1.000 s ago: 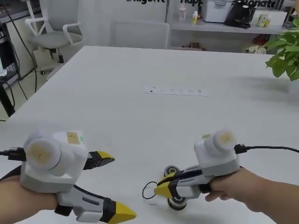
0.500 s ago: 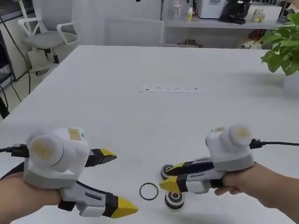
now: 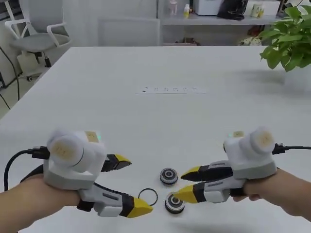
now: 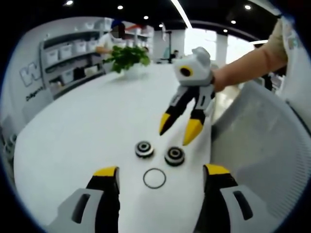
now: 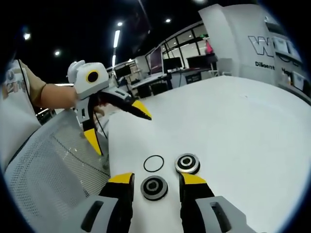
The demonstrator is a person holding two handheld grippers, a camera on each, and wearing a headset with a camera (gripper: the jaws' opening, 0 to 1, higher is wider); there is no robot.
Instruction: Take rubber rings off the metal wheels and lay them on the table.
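Since a second ago my right gripper (image 3: 183,184) has drawn back off the wheels, and the ring that was at its jaw tip is down. The desk (image 3: 170,121) is broad, pale and smooth.

My left gripper (image 3: 132,184) is spread wide and holds nothing, its jaws pointing right. The right gripper is also apart and empty, pointing left at it. Both hands ride low over the desk's near edge, forearms coming in from the lower corners.

The far wheel (image 3: 168,176) sits just ahead of my right jaws. The near wheel (image 5: 154,187) lies between them in the right gripper view. I cannot tell which wheel is already bare. The ring (image 3: 147,196) lies flat just left of the near wheel, close to my left near jaw.

My worry is the smooth top. If I clamp the whole wheel instead of catching its rubber, it may skid into the ring. My left jaw could also sweep the ring away.
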